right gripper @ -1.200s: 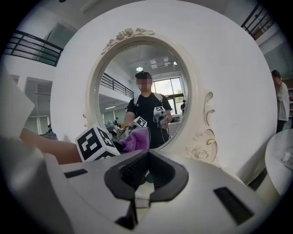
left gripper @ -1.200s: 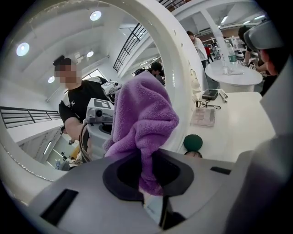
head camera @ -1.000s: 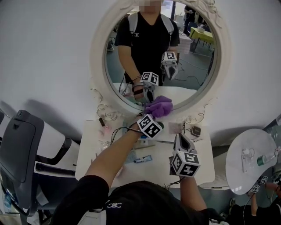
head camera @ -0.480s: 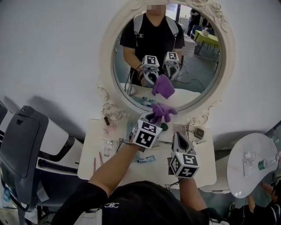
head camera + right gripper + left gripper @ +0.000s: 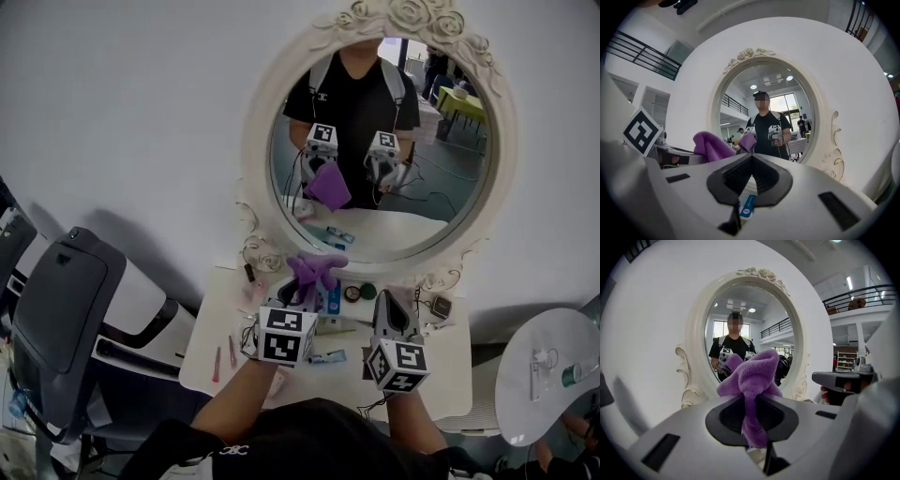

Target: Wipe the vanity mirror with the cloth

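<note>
The round vanity mirror (image 5: 412, 202) in its white carved frame stands on the wall behind the table. My left gripper (image 5: 307, 284) is shut on the purple cloth (image 5: 315, 269) and holds it over the back of the table, a little short of the mirror's lower rim. In the left gripper view the cloth (image 5: 753, 373) bunches up out of the left gripper (image 5: 752, 398), with the mirror (image 5: 740, 317) straight ahead. My right gripper (image 5: 386, 307) hangs beside it on the right, shut and holding nothing. In the right gripper view the right gripper (image 5: 751, 158) faces the mirror (image 5: 764, 110), and the cloth (image 5: 710, 146) shows at the left.
The white vanity table (image 5: 214, 367) carries a blue tube (image 5: 330, 356), small jars (image 5: 360, 292), pens and cables. A grey chair (image 5: 66, 309) stands at the left. A round white side table (image 5: 539, 370) with small things on it stands at the right.
My left gripper has pulled the cloth back from the lower part of the glass and down over the table. The right gripper has hardly moved.
</note>
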Demonstrator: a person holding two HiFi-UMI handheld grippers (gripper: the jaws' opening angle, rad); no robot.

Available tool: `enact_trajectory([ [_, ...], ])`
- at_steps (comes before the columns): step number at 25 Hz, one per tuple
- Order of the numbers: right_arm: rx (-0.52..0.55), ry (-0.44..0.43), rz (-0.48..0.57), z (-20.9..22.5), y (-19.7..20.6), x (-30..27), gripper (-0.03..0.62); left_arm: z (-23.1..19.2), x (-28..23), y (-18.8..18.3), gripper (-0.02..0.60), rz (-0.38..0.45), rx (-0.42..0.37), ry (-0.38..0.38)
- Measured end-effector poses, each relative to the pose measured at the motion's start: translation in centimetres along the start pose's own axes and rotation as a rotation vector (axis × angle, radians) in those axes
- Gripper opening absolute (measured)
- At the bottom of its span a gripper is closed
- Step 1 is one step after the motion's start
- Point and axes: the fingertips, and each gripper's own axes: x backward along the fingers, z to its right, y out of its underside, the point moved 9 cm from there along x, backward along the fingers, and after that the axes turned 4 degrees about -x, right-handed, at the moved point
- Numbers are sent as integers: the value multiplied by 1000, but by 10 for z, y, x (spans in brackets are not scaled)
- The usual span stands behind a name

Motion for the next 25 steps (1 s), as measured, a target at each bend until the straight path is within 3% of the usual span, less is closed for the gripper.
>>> enact_trajectory([
  [12,-25,-47,-43,-6,8,-10,3,8,11,16,54,-20,-27,-2],
  [18,92,-35,-32,-14,9,-14,3,8,7,17,55,-29,-30,3],
  [25,73,-46,-58,-16,11,-19,3,6,4,18,55,-30,-27,12],
])
